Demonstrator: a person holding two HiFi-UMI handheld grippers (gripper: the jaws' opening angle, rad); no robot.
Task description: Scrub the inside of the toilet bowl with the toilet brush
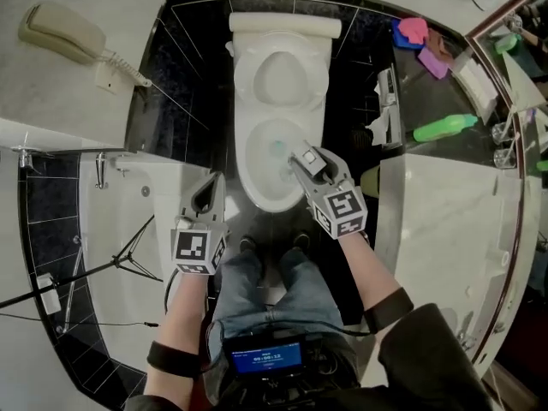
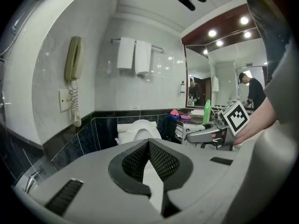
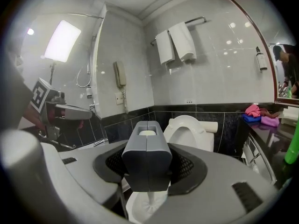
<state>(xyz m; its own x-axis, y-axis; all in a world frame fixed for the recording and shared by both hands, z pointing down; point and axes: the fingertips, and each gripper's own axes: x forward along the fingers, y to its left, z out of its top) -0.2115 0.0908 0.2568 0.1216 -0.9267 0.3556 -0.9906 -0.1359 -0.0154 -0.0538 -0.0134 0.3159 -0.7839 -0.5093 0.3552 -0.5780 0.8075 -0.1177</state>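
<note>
Standing square in front of the toilet bowl [image 1: 247,178], looking steeply down into it, with the seat [image 1: 315,80] tipped up against the back wall. Got the toilet brush [image 3: 147,162] clamped in the right hand-held gripper [image 1: 304,163], jaws partway apart and pressed onto both sides of the grey block at the top of the handle. Reaching in over the right side of the rim, with the white bristle head [image 3: 150,205] hanging below the block, down inside the bowl; cannot tell whether touching the porcelain or just above it. Holding the left hand-held gripper [image 1: 209,197] off to the left of the bowl, just outside the rim and clear of it. Nothing in that one: black mesh pads [image 2: 163,161] meeting at the tips in a closed V, empty. Over on the left wall, a beige phone [image 1: 60,31] with a coiled cord, and below it a white bathtub [image 1: 111,221]. Above the toilet, two white towels [image 2: 134,55] draped over a rail. Off to the right, a pale stone tabletop [image 1: 445,229], then a green bottle [image 1: 445,128] standing upright beyond it, and pink and blue cloths [image 1: 413,31] piled further back by the wall.
</note>
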